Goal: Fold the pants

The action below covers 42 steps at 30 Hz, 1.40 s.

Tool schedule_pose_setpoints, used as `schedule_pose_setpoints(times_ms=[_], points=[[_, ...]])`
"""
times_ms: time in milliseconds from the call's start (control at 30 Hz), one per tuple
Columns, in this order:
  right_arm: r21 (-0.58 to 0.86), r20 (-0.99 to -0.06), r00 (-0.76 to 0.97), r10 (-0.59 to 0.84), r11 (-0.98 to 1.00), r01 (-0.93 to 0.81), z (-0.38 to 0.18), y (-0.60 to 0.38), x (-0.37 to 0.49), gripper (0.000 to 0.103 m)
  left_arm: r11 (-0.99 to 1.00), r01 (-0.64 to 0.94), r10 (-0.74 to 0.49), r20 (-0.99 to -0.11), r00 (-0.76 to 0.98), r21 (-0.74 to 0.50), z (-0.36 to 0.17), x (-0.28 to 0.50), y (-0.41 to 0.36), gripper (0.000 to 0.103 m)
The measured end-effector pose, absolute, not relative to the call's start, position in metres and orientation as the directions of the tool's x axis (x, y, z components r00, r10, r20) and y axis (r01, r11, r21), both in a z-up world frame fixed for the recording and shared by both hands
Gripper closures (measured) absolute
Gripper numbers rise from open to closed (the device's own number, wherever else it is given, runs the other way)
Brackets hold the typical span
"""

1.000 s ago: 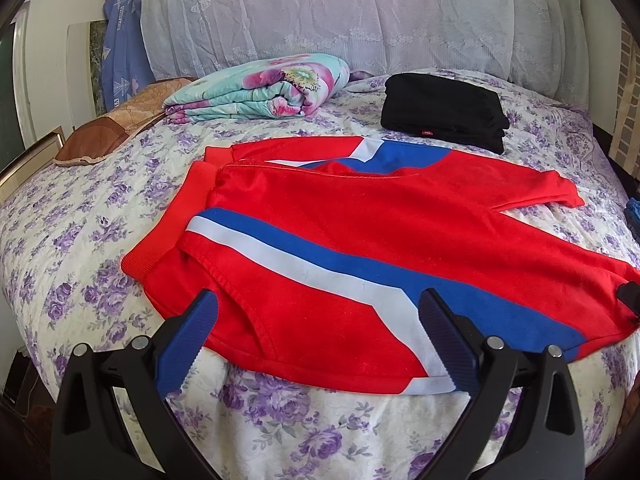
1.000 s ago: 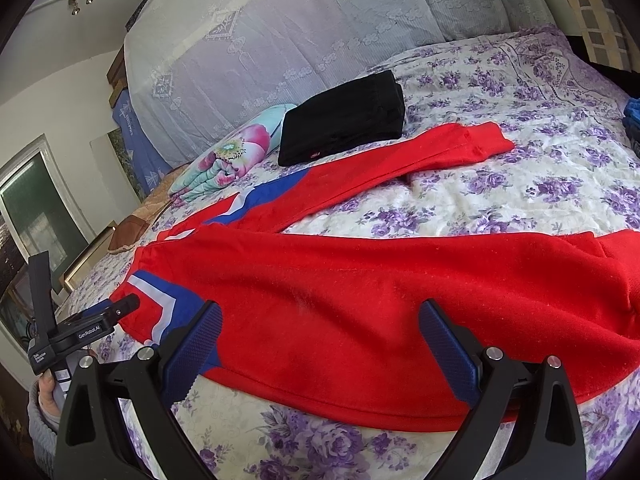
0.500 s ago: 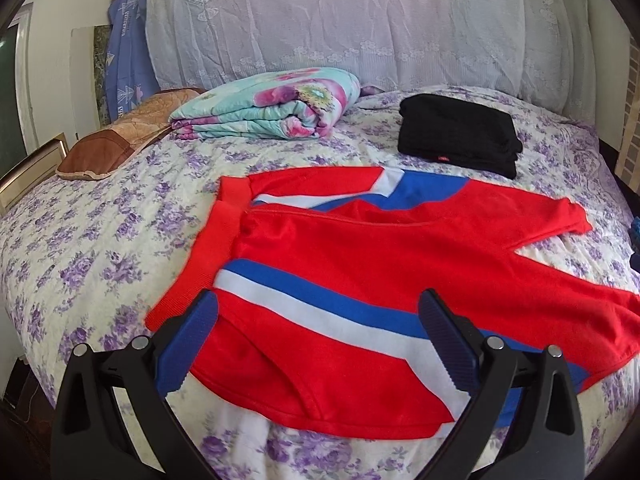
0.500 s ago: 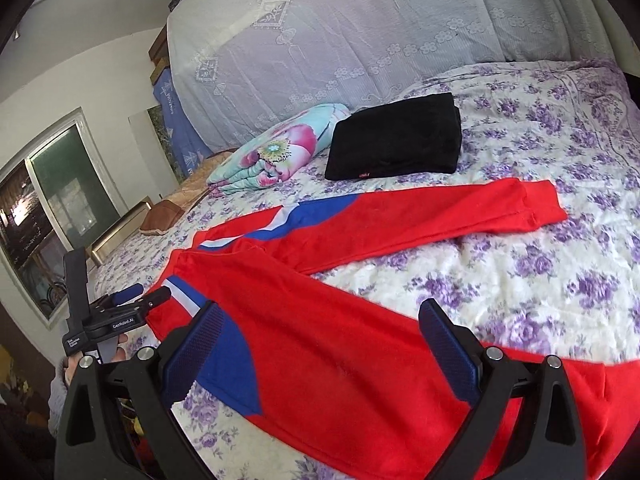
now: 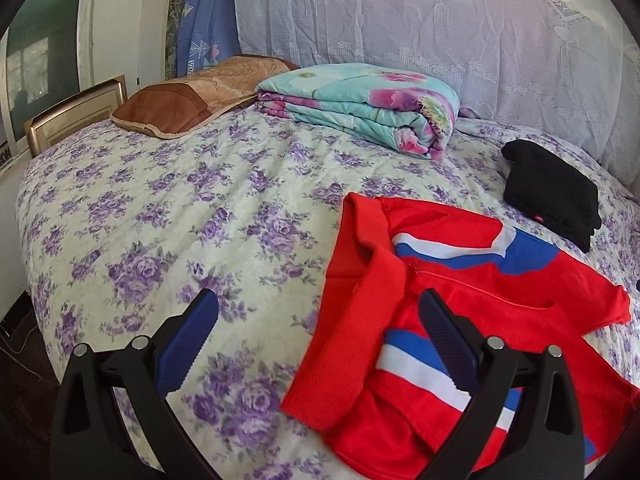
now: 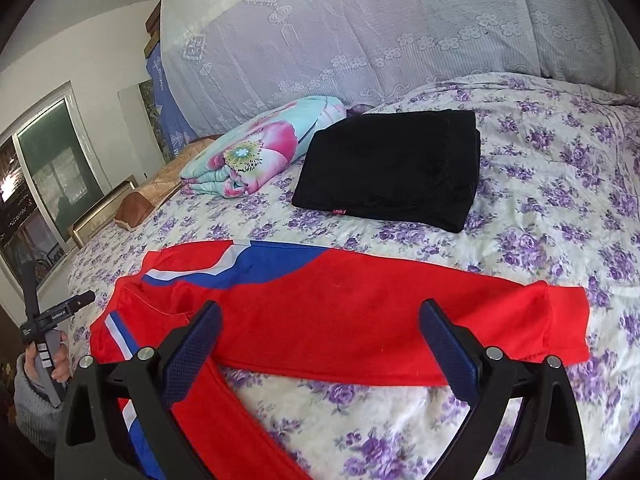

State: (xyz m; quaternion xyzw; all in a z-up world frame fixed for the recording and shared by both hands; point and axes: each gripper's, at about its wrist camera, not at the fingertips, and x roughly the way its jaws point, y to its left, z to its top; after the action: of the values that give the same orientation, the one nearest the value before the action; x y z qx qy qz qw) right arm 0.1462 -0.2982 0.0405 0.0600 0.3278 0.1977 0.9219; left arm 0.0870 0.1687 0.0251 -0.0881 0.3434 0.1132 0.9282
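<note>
pants (image 5: 472, 320) in red with blue and white stripes lie spread flat on the flowered bed (image 5: 180, 216), legs splayed apart, unfolded so far; this looks like the approach before a first grasp. left gripper (image 5: 318, 344) hangs spread and empty, waistband at its 1 o'clock. right gripper (image 6: 320, 348) is likewise spread wide above the far leg. likely next: pinch waistband and far cuff at 3 o'clock, then bring one leg onto the other.

The red pants (image 5: 472, 320) run off the left wrist view's right and lower edges; the right claw (image 6: 318, 354) hides their near leg.
</note>
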Motion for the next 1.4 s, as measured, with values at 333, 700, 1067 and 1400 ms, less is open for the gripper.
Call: schedule_pose_setpoints(times_ms=[333,700,1067,1400], points=[[0.267,-0.604,0.663,0.441,0.897,-0.353,0.028,-0.291,0.156,0.004,0.992,-0.110,0.028,-0.739,0.673,-0.063,0.028,0.207,0.177,0.005],[0.321,-0.570,0.611,0.549,0.833,-0.450,0.039,-0.278,0.186,0.004,0.951,-0.089,-0.190,-0.785,0.589,-0.297,-0.016,0.254,0.206,0.005],[0.285,-0.659,0.497,0.564,0.799,-0.529,0.035,-0.258,0.265,0.004,0.893,0.057,-0.398,-0.725,0.562,-0.447,-0.029,0.253,0.202,0.058],[0.198,-0.779,0.327,0.535,0.705,-0.681,0.002,-0.246,0.309,0.034,0.847,0.116,-0.484,-0.664,0.569,-0.518,-0.029,0.254,0.205,0.069]])
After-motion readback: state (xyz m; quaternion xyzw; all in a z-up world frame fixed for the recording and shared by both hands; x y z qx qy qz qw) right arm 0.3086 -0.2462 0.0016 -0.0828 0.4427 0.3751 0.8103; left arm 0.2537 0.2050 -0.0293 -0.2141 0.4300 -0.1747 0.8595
